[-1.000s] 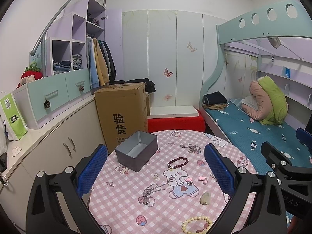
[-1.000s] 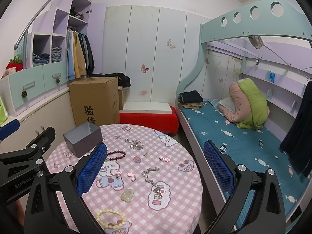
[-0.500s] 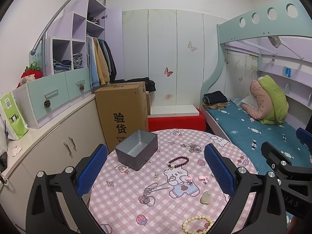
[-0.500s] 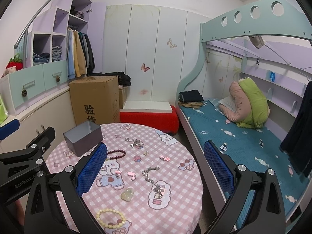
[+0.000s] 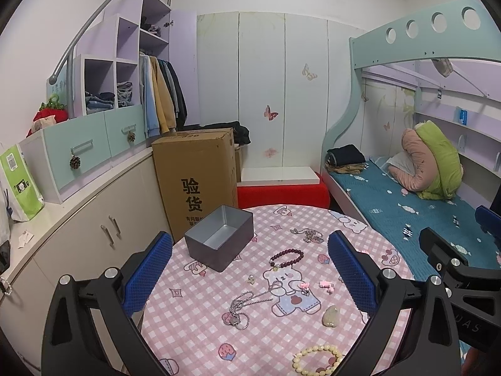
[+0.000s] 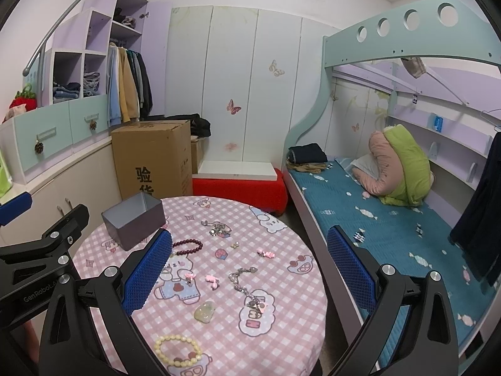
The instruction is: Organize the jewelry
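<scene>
An open grey metal tin [image 5: 219,240] [image 6: 134,221] stands at the far left of a round table with a pink checked cloth [image 5: 194,313] [image 6: 281,300]. Jewelry lies loose on the cloth: a dark bead bracelet [image 5: 286,257] [image 6: 187,247], a silver chain necklace [image 5: 247,305], a second chain [image 6: 247,288], a pale green stone pendant [image 5: 331,315] [image 6: 205,311], a cream bead bracelet [image 5: 316,360] [image 6: 178,351] and small pink charms [image 6: 213,280]. My left gripper [image 5: 250,279] and right gripper [image 6: 249,275] are both open and empty, held above the table.
A tall cardboard box [image 5: 195,175] stands behind the table. White cabinets [image 5: 78,238] run along the left. A bunk bed with a blue sheet [image 6: 391,219] is at the right. A red-covered low bench [image 6: 239,188] sits at the back wall.
</scene>
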The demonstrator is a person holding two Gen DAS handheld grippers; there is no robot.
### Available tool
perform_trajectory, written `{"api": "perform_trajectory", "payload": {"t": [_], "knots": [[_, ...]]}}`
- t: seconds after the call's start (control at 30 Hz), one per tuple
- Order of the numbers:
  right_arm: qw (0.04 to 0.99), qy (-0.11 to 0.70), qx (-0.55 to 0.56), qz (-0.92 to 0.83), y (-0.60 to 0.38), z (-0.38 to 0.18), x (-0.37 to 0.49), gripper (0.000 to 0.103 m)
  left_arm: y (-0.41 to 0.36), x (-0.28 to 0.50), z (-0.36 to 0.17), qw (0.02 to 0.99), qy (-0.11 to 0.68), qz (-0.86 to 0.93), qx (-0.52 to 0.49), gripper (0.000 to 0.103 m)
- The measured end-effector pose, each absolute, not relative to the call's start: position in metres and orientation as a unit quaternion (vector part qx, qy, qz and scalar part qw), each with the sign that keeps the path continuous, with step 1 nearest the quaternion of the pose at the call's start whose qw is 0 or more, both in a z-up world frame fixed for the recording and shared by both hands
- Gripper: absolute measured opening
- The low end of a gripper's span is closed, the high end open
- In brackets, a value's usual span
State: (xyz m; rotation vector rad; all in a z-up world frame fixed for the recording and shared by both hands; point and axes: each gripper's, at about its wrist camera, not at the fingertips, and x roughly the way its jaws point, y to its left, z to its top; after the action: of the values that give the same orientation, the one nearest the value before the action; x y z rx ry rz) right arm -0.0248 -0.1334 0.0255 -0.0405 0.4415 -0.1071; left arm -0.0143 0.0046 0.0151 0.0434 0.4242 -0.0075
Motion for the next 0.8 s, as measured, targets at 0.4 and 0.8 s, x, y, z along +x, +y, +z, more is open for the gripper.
{"api": "perform_trajectory", "payload": {"t": [0.4, 0.8], "knots": [[0.954, 0.293, -0.016, -0.059, -0.146, -0.029, 0.009, 0.096, 0.015, 0.017, -0.028, 0.961, 0.276, -0.006, 0.02, 0.097], [0.923, 0.38, -0.006, -0.058, -0.178, -0.099, 0.027, 0.096, 0.008, 0.032, -0.109, 0.925, 0.372, -0.068, 0.042, 0.097]]}}
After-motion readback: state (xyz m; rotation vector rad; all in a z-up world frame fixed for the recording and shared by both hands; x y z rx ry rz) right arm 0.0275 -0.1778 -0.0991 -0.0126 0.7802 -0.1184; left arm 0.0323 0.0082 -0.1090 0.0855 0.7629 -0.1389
